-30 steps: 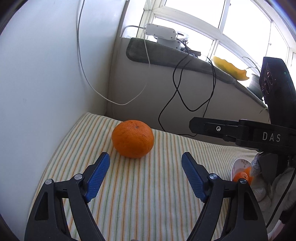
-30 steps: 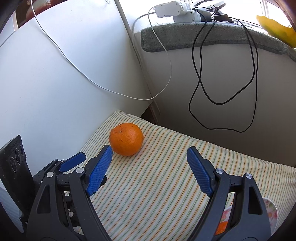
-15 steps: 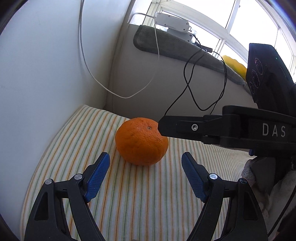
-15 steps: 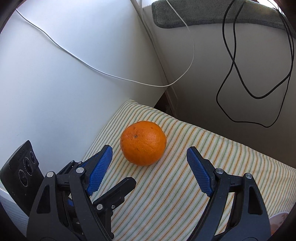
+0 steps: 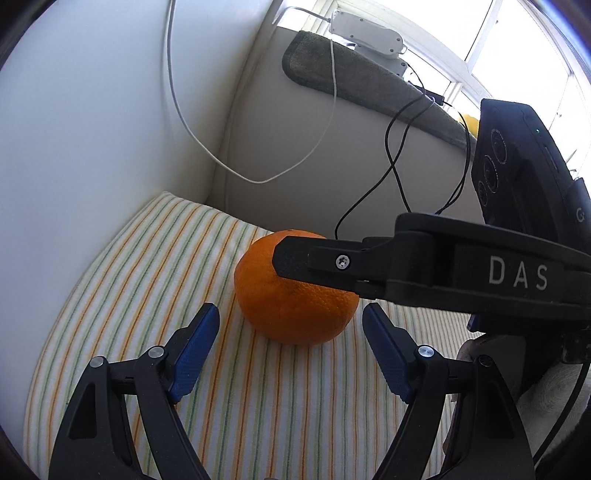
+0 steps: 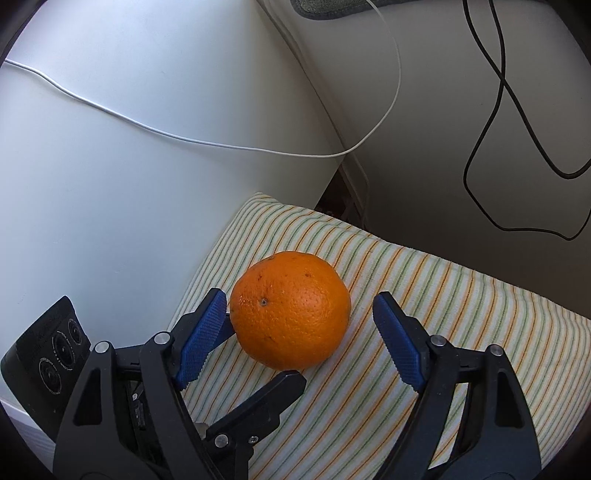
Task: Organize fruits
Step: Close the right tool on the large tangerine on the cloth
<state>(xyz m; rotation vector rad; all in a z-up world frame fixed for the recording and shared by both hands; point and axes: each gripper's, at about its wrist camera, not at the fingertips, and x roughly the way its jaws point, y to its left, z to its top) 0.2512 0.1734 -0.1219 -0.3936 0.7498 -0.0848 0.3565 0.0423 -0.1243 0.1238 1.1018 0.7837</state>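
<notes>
Straddling the orange, the right gripper fills the lower half of its own view, jaws spread wide; the left blue pad sits just at the fruit's skin, contact uncertain, and the right pad is clear of it. Nothing gripped.

Left gripper, bottom of its view: jaws also wide apart, holding nothing, the orange just beyond the pad tips, centre frame. One black finger of the right gripper crosses in from the right edge and covers the fruit's upper right.

Orange rests on a striped cloth, cream with green and orange lines, near its far left corner.

Lower left of the right view: black camera body of the left tool, and one of its fingers poking up under the fruit.

Behind the cloth, white walls meet in a corner. White cable sags across them; black cable loops at upper right. Left view, top: grey mat on a ledge, white power strip on it, bright window beyond.
</notes>
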